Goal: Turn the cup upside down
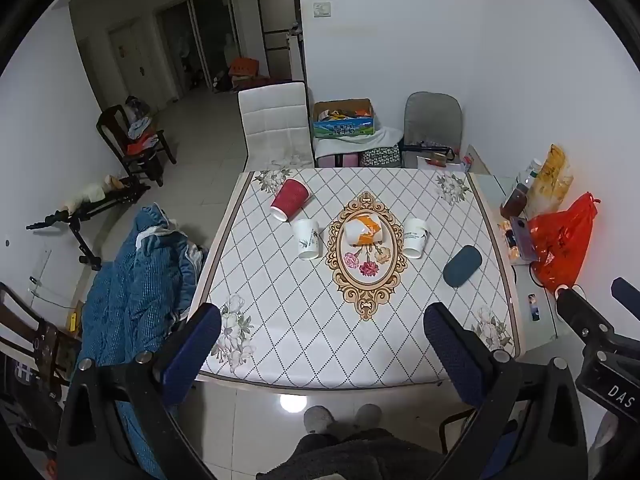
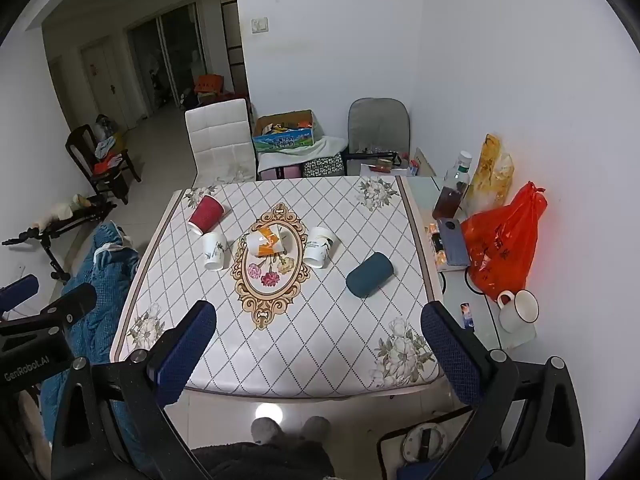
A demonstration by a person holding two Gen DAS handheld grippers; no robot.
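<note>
Several cups stand on the patterned table [image 1: 304, 336]: a red cup [image 1: 289, 199], a white cup with a plant print [image 1: 307, 239], an orange-and-white cup [image 1: 363, 231] on the oval motif, a white cup with dark print [image 1: 414, 237] and a dark teal cup [image 1: 462, 266] on its side. The same cups show in the right wrist view: red [image 2: 205, 214], plant print [image 2: 213, 251], orange-and-white [image 2: 265, 242], dark print [image 2: 318, 247], teal [image 2: 369, 274]. My left gripper [image 1: 322, 348] and right gripper [image 2: 318, 346] are both open, empty, above the table's near edge.
A side table on the right holds an orange plastic bag [image 2: 502, 248], a bottle [image 2: 452, 192], a phone [image 2: 452, 246] and a white mug [image 2: 518, 310]. A white chair [image 2: 222, 140] and boxes stand behind the table. A blue blanket [image 1: 132, 292] lies at the left.
</note>
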